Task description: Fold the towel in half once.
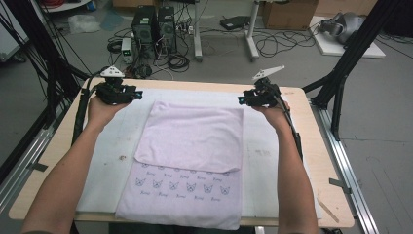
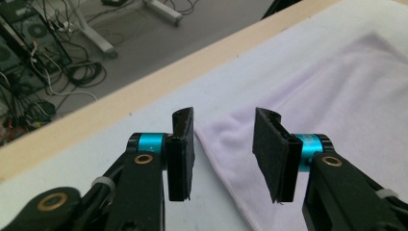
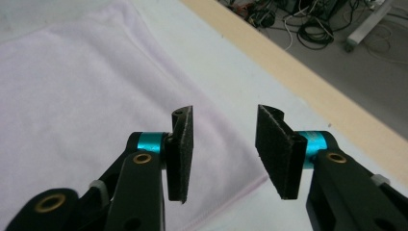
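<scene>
Forearms frame a towel [image 1: 190, 161] lying mid-bench, its far half folded toward you. Your left tool [image 1: 138, 95] and right tool [image 1: 242, 100] gape empty above its far corners; further folds remain.

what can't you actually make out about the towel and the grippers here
- Towel, high view: the folded-over flap covers part of the printed pattern beneath.
- Towel's near edge, high view: hangs over the table edge, so where it ends is unclear.
- Left gripper and right gripper, high view: jaws too small to judge; each gripper view shows its own gripper open and empty.
</scene>
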A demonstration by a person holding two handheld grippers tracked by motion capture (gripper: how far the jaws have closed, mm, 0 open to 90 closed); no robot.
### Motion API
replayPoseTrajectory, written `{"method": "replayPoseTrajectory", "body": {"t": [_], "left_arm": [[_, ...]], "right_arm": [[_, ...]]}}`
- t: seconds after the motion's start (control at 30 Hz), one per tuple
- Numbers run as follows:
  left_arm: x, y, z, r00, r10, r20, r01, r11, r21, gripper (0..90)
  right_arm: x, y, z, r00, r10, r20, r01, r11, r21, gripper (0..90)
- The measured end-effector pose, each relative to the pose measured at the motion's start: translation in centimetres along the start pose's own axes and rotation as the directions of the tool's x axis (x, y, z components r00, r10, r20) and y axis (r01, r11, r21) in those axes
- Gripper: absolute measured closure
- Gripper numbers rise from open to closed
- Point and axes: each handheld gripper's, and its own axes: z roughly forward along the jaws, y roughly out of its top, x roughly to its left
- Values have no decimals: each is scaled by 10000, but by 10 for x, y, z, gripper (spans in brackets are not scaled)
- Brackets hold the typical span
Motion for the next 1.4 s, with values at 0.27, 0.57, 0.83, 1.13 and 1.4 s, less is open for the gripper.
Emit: {"method": "replayPoseTrajectory", "body": {"t": [0.27, 0.57, 0.83, 1.13, 1.4], "left_arm": [[-13, -34, -13, 9974, 185, 698, -177, 9998, -122, 559], [-37, -73, -30, 9894, 561, 1339, -524, 9981, -311, 522], [-63, -100, -42, 9724, 998, 2109, -953, 9950, -315, 517], [-85, -123, -42, 9469, 1349, 2917, -1461, 9891, 168, 548], [-93, -127, -33, 9320, 1573, 3266, -1913, 9787, 744, 591]], "right_arm": [[26, -25, -1, 9961, 224, -848, -177, 9983, 549, 482], [70, -59, -17, 9907, -338, -1321, 268, 9982, -545, 518], [106, -85, -24, 9791, -892, -1826, 794, 9950, -605, 527], [133, -110, -19, 9682, -1114, -2241, 1089, 9938, -238, 555], [135, -131, -7, 9652, -781, -2495, 884, 9956, 305, 568]]}}
